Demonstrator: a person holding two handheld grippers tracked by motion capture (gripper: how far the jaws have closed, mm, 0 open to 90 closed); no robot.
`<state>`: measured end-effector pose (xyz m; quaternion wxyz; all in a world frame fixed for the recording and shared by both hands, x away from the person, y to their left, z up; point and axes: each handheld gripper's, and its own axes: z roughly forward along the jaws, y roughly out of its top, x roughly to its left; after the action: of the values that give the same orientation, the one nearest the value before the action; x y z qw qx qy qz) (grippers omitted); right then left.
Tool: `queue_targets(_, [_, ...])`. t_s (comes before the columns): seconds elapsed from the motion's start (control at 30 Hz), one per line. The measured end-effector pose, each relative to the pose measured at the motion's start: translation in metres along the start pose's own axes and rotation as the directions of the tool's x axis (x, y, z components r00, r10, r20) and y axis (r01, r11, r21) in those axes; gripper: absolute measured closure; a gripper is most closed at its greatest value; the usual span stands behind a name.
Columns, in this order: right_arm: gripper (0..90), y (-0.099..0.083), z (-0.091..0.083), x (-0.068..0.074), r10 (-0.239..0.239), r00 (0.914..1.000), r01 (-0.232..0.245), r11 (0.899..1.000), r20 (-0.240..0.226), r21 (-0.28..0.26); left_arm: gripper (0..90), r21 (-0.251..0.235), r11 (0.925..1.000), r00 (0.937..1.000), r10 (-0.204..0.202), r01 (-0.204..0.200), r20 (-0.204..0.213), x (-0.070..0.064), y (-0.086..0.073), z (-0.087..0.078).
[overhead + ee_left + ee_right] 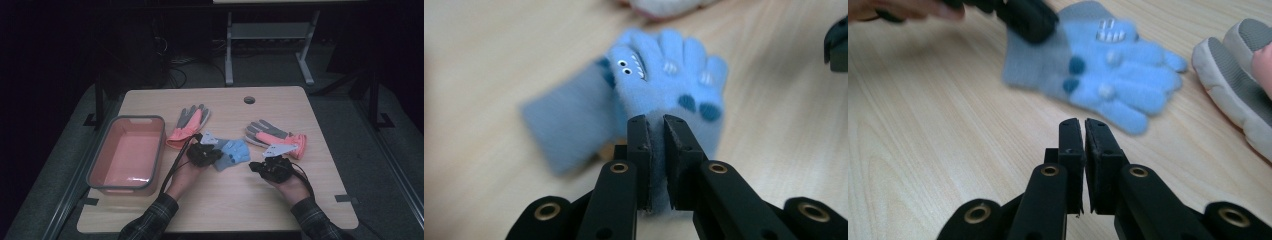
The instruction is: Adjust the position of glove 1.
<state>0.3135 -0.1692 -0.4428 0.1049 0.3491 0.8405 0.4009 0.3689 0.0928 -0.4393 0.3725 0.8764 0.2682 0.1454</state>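
Note:
A light blue knit glove (235,151) with a monster face lies at the middle of the wooden table (225,200). My left gripper (215,156) is shut on its cuff end; in the left gripper view the blue glove (669,75) has its fabric pinched between the jaws of the left gripper (655,120). My right gripper (256,166) rests to the right of the glove, and the right gripper (1078,122) stands shut with nothing between its jaws, a short way from the blue glove (1108,65). The left gripper (1023,17) covers that glove's cuff.
A pink basin (159,150) with a grey rim stands at the left of the table. Two pink and grey gloves lie behind the blue one, one at the centre left (189,125) and one at the right (275,137). A cable hole (249,100) is near the far edge.

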Motion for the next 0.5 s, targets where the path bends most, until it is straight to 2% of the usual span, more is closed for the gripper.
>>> queue_targets(0.03, [86.1,0.000,0.000,0.000,0.000,1.0000,0.000,1.000,0.000,0.000,82.3,0.000,1.0000,1.0000,0.000,0.000,0.000,0.000,0.000,0.000])
queue_targets(0.07, [86.1,-0.001,0.000,0.000,-0.004,1.0000,0.004,1.000,-0.001,0.002,82.3,-0.016,0.9996,0.9992,0.025,-0.025,-0.030,0.000,0.003,-0.007])
queue_targets(0.1, [86.1,-0.001,0.000,0.000,-0.004,1.0000,0.004,1.000,-0.001,0.002,82.3,-0.016,0.9996,0.9992,0.025,-0.025,-0.030,0.000,0.003,-0.007])
queue_targets(0.17, [86.2,-0.001,-0.001,0.000,-0.003,1.0000,0.003,1.000,-0.001,0.002,82.2,-0.019,0.9985,0.9977,0.051,-0.052,-0.045,-0.002,0.004,-0.011])
queue_targets(0.33, [86.1,-0.002,-0.003,0.000,0.003,1.0000,-0.003,1.000,-0.007,-0.005,82.1,-0.037,0.9936,0.9943,0.107,-0.107,-0.008,-0.018,0.004,-0.015])
queue_targets(0.37, [86.1,-0.001,-0.004,0.000,0.006,0.9999,-0.006,1.000,-0.011,-0.005,82.0,-0.036,0.9912,0.9918,0.127,-0.128,-0.010,-0.023,0.004,-0.014])
queue_targets(0.4, [86.1,-0.001,-0.004,0.001,0.006,0.9999,-0.006,1.000,-0.012,-0.007,82.0,-0.034,0.9852,0.9858,0.168,-0.168,-0.003,-0.032,0.005,-0.013])
queue_targets(0.43, [86.1,-0.001,-0.004,0.001,0.006,0.9999,-0.006,1.000,-0.012,-0.007,82.0,-0.034,0.9852,0.9858,0.168,-0.168,-0.003,-0.032,0.005,-0.013])
queue_targets(0.5, [86.1,-0.003,-0.005,0.003,0.007,0.9997,-0.007,1.000,-0.023,0.002,82.0,-0.034,0.9806,0.9809,0.194,-0.193,0.020,-0.042,0.005,-0.011])
